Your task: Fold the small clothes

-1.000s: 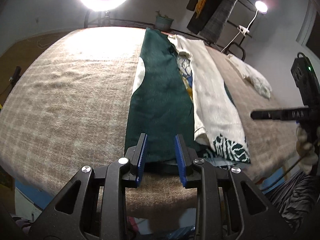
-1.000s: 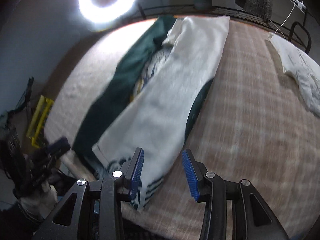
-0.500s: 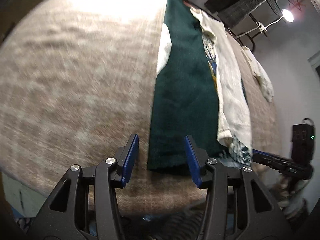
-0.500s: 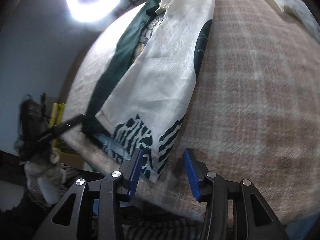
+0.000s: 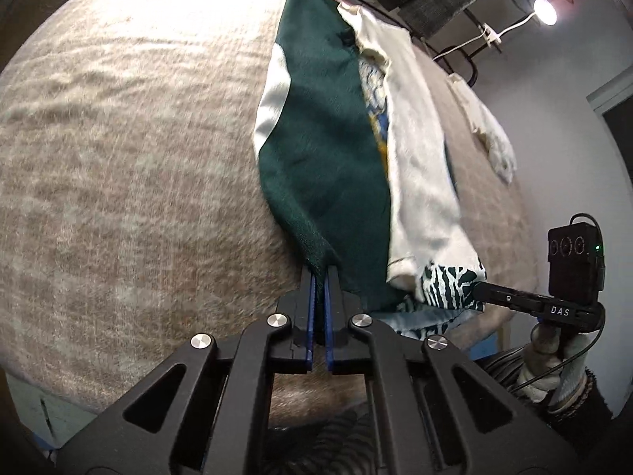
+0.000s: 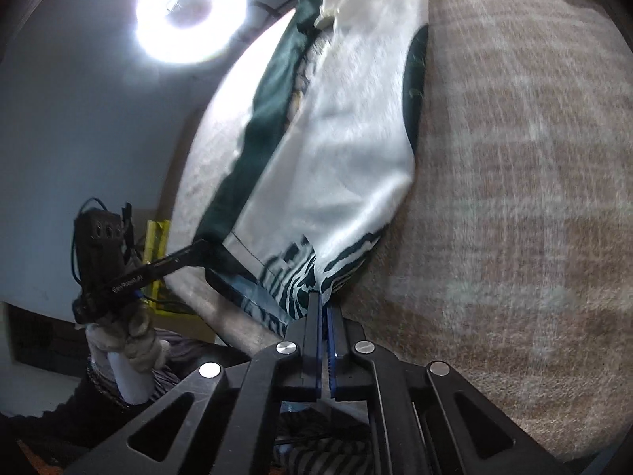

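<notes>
At the bed's near edge, the left gripper pinches the garment's green hem corner and the right gripper its striped corner; fuzzy plaid blanket lies open either side.

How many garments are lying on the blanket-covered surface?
2: a green-and-cream patterned garment stretched lengthwise down the middle of the beige blanket, and a crumpled cream garment beside it, farther right. Others may be hidden.

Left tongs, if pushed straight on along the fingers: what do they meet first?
The left tongs, which have just closed, already pinch the near corner of the green garment. Straight on they would likely plough into more of that cloth, lying on the beige blanket; depth is unclear.
</notes>
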### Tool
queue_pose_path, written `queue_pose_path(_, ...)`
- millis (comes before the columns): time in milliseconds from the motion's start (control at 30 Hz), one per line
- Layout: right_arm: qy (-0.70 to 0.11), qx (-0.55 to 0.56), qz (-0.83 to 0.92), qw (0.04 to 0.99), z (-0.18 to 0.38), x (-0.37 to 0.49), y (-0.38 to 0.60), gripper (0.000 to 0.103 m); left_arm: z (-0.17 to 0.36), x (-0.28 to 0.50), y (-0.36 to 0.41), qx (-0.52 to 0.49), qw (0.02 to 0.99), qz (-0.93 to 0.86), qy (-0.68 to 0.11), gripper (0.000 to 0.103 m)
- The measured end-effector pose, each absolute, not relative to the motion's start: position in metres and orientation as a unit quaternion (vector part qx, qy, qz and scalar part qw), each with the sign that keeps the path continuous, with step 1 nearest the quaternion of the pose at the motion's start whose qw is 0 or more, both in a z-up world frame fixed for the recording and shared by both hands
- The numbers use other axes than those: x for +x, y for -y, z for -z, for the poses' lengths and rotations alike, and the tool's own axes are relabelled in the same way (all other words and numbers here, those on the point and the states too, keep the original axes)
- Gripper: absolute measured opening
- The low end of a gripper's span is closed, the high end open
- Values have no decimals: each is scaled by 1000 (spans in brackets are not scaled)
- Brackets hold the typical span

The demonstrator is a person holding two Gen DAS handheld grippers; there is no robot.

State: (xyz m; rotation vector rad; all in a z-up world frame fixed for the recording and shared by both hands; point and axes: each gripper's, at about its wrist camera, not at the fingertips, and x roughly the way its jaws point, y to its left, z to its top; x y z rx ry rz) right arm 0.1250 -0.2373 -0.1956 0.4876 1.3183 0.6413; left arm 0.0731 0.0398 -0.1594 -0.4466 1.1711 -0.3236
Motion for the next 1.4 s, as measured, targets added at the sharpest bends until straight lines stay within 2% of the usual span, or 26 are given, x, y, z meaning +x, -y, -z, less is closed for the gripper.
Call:
queue_pose_path(233, -564, 249, -286, 734, 169, 162, 252, 0, 134, 108, -45, -223, 808, 156, -523, 1)
queue_pose_path(567, -534, 247, -262, 765, 149, 233, 252, 0, 109, 191, -47, -195, 833, 145, -496, 1)
queue_pose_path(867, -527, 242, -231, 781, 159, 291, 252, 0, 124, 250, -44, -191, 835, 129, -500, 1)
queue_pose_path(1167, -541, 247, -209, 777, 175, 314, 256, 0, 145, 282, -43, -199, 832, 110, -505, 1)
queue_pose_path(1200, -540, 248, -202, 779, 175, 315, 260, 0, 146, 284, -44, -203, 831, 107, -507, 5)
queue_pose_path(1233, -539, 250, -196, 780, 174, 316, 263, 3, 147, 287, -44, -207, 829, 107, -508, 14)
queue_pose_path(1267, -537, 247, -186, 785, 174, 318, 266, 7, 146, 288, -46, -212, 830, 104, -506, 31)
queue_pose_path(1300, -535, 241, -179, 789, 171, 318, 269, 19, 145, 288, -47, -213, 833, 101, -501, 38)
queue_pose_path(1333, -532, 235, -174, 795, 169, 317, 271, 26, 143, 288, -48, -212, 839, 98, -492, 44)
queue_pose_path(1367, -528, 228, -170, 800, 166, 317, 272, 37, 141, 288, -49, -209, 842, 95, -488, 45)
queue_pose_path(1400, -525, 220, -171, 804, 163, 317, 271, 40, 139, 289, -49, -208, 843, 94, -487, 45)
